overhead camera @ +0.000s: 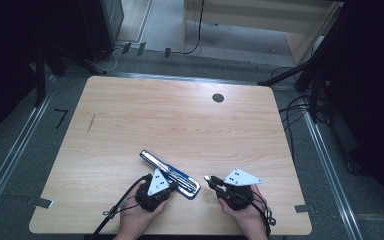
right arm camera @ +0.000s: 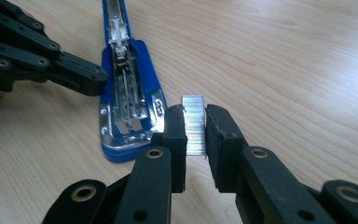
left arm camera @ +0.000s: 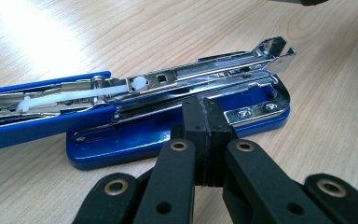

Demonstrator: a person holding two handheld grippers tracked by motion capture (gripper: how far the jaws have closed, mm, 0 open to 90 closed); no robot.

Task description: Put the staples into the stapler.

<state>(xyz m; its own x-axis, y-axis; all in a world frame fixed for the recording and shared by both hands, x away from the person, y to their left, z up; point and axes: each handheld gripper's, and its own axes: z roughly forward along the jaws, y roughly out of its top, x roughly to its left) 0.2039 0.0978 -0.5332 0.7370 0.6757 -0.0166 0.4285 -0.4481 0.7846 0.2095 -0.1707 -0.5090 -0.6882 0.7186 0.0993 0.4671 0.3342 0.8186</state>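
Observation:
A blue stapler lies opened out flat on the wooden table, its chrome magazine bare and facing up. My left gripper is shut with nothing between its jaws, its tip resting against the stapler's blue base. The right gripper view has that same tip at the stapler's left side. My right gripper is shut on a short strip of staples, held a little above the table just right of the stapler's front end. From above, the right gripper points left toward the stapler.
The table has a round dark grommet hole near its far edge and a small dark mark at the left. Cables and dark stands crowd the floor beyond the right and far edges.

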